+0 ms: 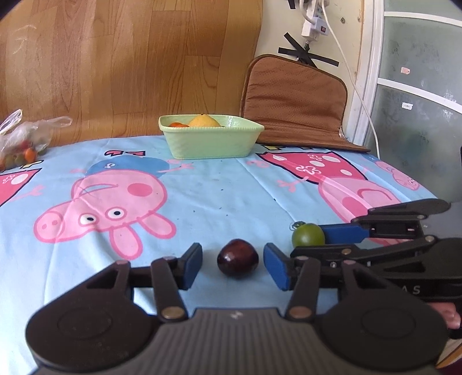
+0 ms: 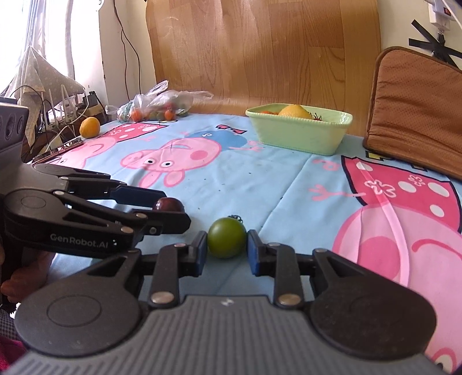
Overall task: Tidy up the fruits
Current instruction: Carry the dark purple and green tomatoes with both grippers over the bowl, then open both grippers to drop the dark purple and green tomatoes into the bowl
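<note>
A dark red fruit (image 1: 237, 258) lies on the cartoon tablecloth between the open jaws of my left gripper (image 1: 232, 265), with a gap on each side. A green fruit (image 2: 227, 237) lies between the jaws of my right gripper (image 2: 227, 251), whose pads stand close to it or just touch it. The green fruit also shows in the left wrist view (image 1: 307, 235), the red one in the right wrist view (image 2: 169, 204). A pale green bowl (image 1: 210, 144) at the table's far side holds a yellow fruit (image 1: 204, 121) and orange pieces.
A plastic bag of small fruits (image 2: 156, 105) lies at the far left, an orange (image 2: 89, 127) near it at the table's edge. A brown cushion (image 1: 294, 101) leans behind the bowl. Cables and a power strip (image 1: 313, 23) hang on the wall.
</note>
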